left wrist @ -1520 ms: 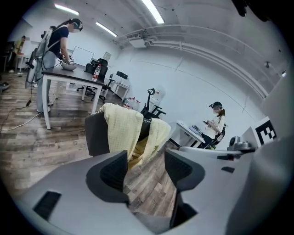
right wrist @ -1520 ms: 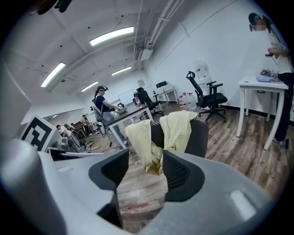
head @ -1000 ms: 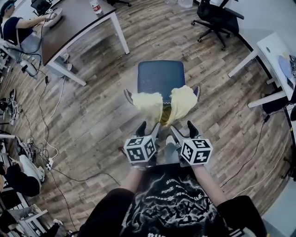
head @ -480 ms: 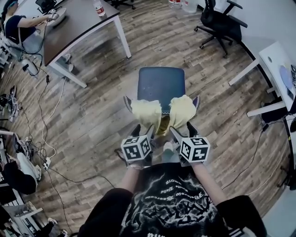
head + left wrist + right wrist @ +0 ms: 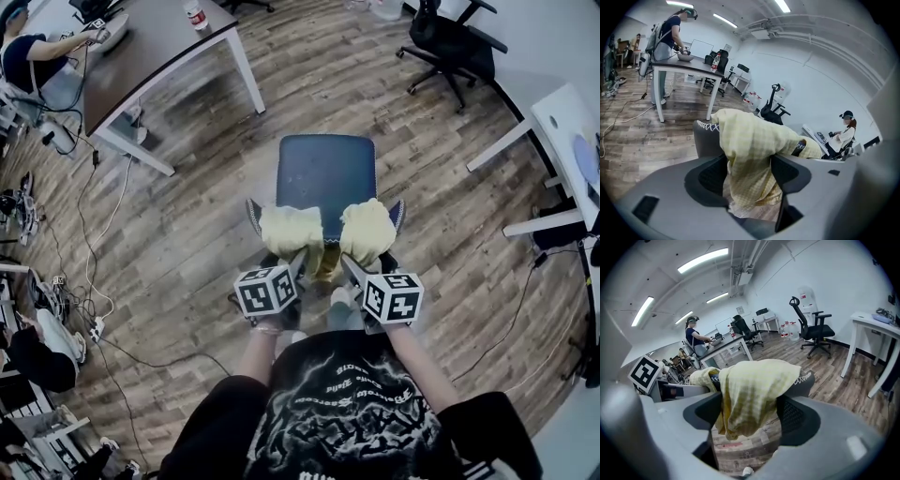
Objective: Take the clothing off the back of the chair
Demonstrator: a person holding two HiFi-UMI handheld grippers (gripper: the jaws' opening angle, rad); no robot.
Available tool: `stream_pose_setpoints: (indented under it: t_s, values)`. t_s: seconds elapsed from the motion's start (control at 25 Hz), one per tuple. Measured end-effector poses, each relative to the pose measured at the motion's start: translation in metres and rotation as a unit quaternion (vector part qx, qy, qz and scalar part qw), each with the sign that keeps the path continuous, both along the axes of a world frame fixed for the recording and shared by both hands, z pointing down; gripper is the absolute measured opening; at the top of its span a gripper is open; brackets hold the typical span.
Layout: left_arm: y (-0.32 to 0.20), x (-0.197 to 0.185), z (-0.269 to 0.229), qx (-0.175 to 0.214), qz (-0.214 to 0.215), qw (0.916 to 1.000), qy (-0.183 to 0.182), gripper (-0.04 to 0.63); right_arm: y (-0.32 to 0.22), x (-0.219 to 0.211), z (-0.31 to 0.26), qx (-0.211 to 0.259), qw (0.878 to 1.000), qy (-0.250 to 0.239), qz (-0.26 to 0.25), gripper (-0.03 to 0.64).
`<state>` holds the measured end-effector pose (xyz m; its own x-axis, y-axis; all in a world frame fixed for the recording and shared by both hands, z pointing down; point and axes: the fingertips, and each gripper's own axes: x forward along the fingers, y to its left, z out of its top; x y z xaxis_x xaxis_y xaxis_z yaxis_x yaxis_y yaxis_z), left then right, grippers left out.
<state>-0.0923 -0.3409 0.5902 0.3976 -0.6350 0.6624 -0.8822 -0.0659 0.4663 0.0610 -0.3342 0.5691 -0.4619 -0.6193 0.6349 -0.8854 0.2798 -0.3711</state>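
left gripper (image 5: 750, 164) and right gripper (image 5: 752, 416), jaws spread wide, straddle the yellow checked garment (image 5: 291, 230) on the chair back (image 5: 705, 138) at 12 o'clock; only the head view shows wooden floor (image 5: 450, 244) all round

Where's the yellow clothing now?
Centre of the head view: the yellow clothing drapes the chair back, with the left gripper and right gripper straddling it.

Yellow clothing (image 5: 292, 230) hides most of the chair (image 5: 326, 169) back's top rail. The left tongs (image 5: 286, 264) and right tongs (image 5: 368, 264) sit partly behind their marker cubes (image 5: 267, 291). At right, a white desk (image 5: 562, 117) runs off frame. The far bottle (image 5: 194, 14) has a label too small to read.
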Motion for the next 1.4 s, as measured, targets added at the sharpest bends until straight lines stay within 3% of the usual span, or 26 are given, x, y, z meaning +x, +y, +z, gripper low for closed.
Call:
stream_pose_setpoints:
  t_s: [0.2,0.36,0.44,0.56,0.6,0.8,1.08,1.4]
  values:
    - [-0.007,0.003,0.002,-0.005,0.026,0.9996,0.002,0.279,-0.007,0.003,0.002,0.001,1.0,0.003,-0.01,0.351]
    - [-0.01,0.005,0.001,-0.006,0.038,0.9993,0.001,0.273,-0.009,0.009,0.004,-0.009,1.0,0.013,-0.008,0.276]
    - [-0.009,0.009,0.0,-0.006,0.044,0.999,0.009,0.232,-0.008,0.006,0.004,-0.016,1.0,0.016,-0.009,0.257]
    - [-0.006,0.016,-0.003,-0.005,0.049,0.9987,0.014,0.148,-0.006,-0.002,0.003,-0.014,0.999,0.016,-0.023,0.135]
    - [-0.005,0.018,-0.004,-0.004,0.05,0.9986,0.014,0.125,-0.006,-0.002,0.002,-0.012,0.999,0.022,-0.025,0.126]
    - [-0.001,0.02,-0.005,-0.007,0.051,0.9986,0.013,0.075,-0.004,-0.001,0.002,-0.013,0.999,0.029,-0.03,0.098]
    - [0.01,0.02,-0.016,0.012,0.053,0.9984,0.017,0.066,0.002,-0.005,-0.007,0.001,0.999,0.026,-0.026,0.081]
    - [0.036,0.028,-0.03,0.042,0.092,0.9946,0.024,0.066,0.025,-0.015,-0.019,0.021,0.999,0.021,-0.029,0.08]
